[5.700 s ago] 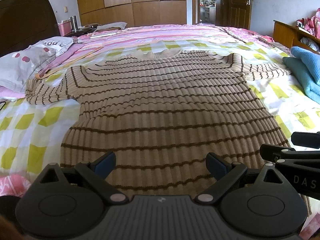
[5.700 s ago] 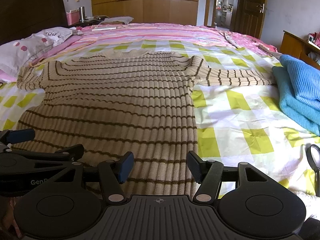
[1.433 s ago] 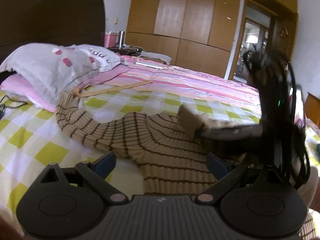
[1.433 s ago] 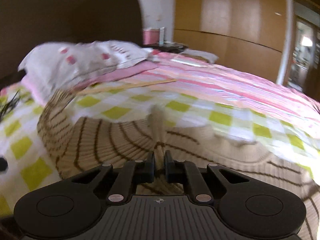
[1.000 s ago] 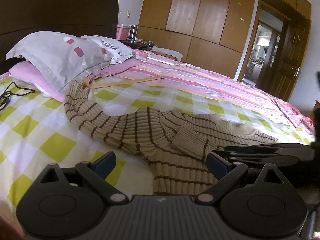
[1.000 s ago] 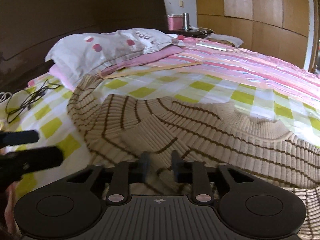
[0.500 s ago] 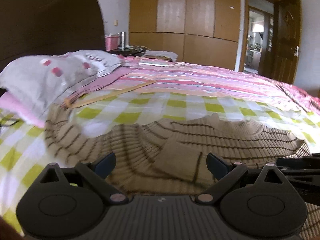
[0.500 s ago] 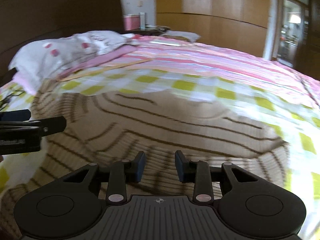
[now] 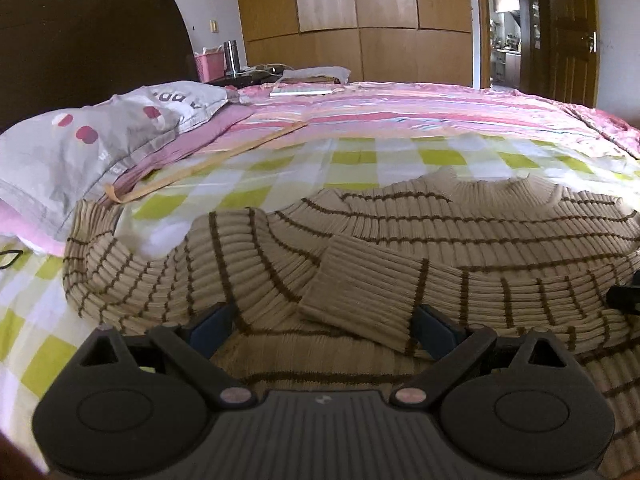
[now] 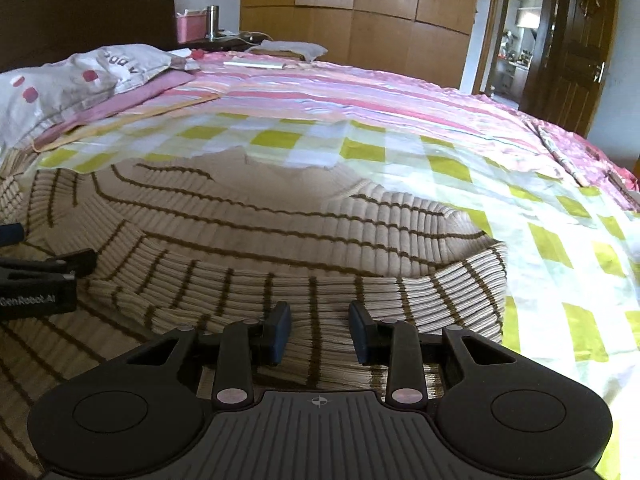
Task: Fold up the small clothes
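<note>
Beige striped sweater (image 9: 400,248) lies across frame centre on the checked bedspread (image 9: 360,160), one sleeve folded over its body.
Left gripper (image 9: 324,326) spread wide, empty; right gripper (image 10: 318,330) parted, gripping nothing.

Left gripper (image 9: 322,328), right gripper (image 10: 318,332): matte black housings, ribbed centre plate, dark blue pads, silvery pivot screws.
</note>
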A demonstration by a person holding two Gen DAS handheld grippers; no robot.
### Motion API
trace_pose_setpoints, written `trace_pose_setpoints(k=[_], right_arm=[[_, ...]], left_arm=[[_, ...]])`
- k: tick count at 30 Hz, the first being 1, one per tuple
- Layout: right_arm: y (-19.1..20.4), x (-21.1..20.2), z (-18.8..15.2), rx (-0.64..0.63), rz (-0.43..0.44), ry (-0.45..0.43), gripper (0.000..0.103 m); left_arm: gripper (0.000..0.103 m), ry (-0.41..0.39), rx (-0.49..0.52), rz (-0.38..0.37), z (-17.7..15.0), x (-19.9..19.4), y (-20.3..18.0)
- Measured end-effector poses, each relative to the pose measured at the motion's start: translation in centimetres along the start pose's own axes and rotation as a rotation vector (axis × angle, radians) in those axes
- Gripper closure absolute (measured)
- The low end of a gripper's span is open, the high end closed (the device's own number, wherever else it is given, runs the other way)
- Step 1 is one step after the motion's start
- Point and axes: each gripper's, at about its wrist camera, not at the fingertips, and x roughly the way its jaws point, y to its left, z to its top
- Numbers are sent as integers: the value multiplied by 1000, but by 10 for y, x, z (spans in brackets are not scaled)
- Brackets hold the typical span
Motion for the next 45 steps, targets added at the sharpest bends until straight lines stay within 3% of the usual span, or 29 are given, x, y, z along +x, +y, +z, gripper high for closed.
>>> trace_pose_setpoints(k=[45], right_arm=[[16, 3, -7, -82, -72, -33, 71]], left_arm=[[0, -13, 4, -8, -5, 4, 3]])
